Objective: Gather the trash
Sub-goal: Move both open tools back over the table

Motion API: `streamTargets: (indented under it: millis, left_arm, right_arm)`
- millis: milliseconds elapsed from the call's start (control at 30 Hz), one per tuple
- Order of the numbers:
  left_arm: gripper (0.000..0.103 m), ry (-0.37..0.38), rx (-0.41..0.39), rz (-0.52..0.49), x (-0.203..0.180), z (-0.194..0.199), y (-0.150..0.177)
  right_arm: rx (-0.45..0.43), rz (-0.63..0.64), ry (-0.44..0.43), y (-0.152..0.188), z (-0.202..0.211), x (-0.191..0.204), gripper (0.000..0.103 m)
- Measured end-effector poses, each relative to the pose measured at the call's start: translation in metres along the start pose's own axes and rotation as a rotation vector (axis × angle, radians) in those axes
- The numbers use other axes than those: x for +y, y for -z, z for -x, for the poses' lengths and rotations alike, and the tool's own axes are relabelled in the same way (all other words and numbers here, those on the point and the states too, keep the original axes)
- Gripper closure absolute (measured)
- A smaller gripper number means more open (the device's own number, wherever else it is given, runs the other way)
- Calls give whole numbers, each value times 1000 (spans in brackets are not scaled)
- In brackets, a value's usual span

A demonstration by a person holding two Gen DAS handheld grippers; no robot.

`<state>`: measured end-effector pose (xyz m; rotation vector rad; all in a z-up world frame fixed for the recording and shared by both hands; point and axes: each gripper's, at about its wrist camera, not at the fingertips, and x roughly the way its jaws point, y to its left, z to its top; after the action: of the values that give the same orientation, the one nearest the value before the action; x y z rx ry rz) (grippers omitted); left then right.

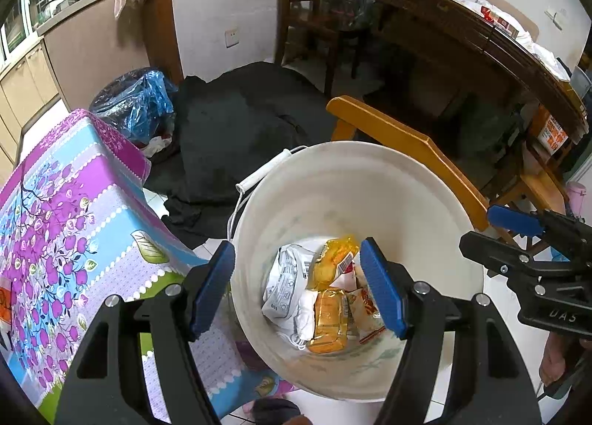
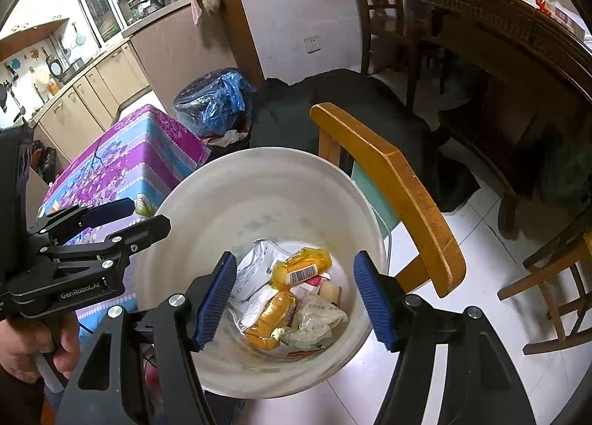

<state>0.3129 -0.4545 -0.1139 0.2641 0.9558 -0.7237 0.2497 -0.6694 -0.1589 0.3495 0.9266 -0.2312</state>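
A white bucket (image 1: 333, 180) stands on the floor below both grippers and also shows in the right wrist view (image 2: 236, 184). Inside lie several wrappers: a yellow packet (image 1: 335, 258), a white pouch (image 1: 285, 282), an orange-yellow packet (image 2: 272, 319) and crumpled plastic (image 2: 314, 325). My left gripper (image 1: 298, 288) is open and empty above the bucket's near rim; it also shows at the left of the right wrist view (image 2: 129, 217). My right gripper (image 2: 296, 303) is open and empty over the bucket; it also shows at the right of the left wrist view (image 1: 492, 228).
A small table with a purple and blue flowered cloth (image 1: 66, 210) stands left of the bucket. A wooden chair (image 2: 392, 184) stands at its right. A bin with a blue bag (image 2: 212, 101), a black cloth pile (image 1: 236, 121) and a dark wooden table (image 2: 499, 29) lie beyond.
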Motion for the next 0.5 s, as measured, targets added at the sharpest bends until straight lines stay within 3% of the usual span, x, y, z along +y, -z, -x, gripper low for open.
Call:
streamTargets:
  millis: [267, 400, 500]
  left_arm:
    - [36, 2, -32, -9, 20, 18, 12]
    - [36, -2, -62, -10, 50, 39, 29]
    - [36, 0, -113, -33, 85, 68, 52]
  right_arm:
    - [-77, 36, -7, 7, 20, 17, 35]
    - [-199, 111, 0, 24, 49, 51, 32]
    - [-309, 180, -56, 44, 76, 86, 27]
